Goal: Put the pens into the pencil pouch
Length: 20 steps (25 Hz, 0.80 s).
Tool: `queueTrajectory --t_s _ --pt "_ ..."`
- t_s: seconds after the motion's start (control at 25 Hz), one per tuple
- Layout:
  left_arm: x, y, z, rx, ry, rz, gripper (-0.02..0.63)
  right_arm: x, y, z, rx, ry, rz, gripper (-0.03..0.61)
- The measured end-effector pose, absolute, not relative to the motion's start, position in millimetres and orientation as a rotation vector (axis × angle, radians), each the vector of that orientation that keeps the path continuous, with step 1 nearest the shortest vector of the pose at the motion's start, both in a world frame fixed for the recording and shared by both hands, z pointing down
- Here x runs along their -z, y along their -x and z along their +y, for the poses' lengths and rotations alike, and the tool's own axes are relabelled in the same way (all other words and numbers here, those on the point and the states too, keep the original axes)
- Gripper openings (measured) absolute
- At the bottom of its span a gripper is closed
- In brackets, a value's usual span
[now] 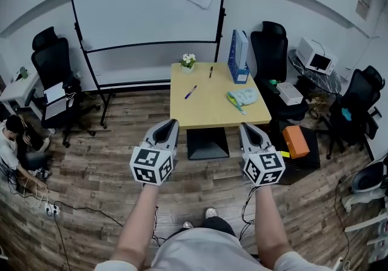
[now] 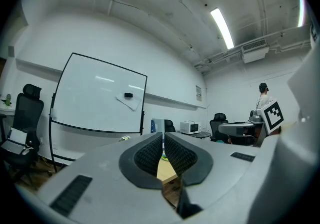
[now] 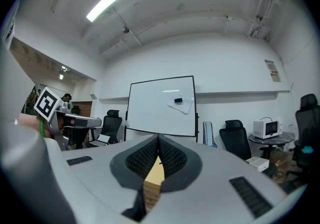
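On table (image 1: 206,111), purple pen (image 1: 190,92) diagonal

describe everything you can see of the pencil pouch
The pencil pouch is a soft-looking, pale blue-green bag with a yellow-green strip at its left end. It lies flat on the right part of the light wooden table, on the near side of the blue file box. Only the table touches it. Open or shut: too small to tell.
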State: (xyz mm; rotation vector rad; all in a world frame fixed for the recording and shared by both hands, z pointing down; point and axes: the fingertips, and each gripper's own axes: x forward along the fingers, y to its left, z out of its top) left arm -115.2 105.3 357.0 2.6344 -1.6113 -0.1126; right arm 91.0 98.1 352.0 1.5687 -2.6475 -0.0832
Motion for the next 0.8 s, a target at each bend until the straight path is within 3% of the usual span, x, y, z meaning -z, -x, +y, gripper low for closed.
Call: queueTrajectory --t_s 0.8 --pt "-358.4 113.5 89.6 0.119 -2.646 -1.576 0.021 -351.5 -92.1 84.9 0.087 -1.591 -2.623 0.0"
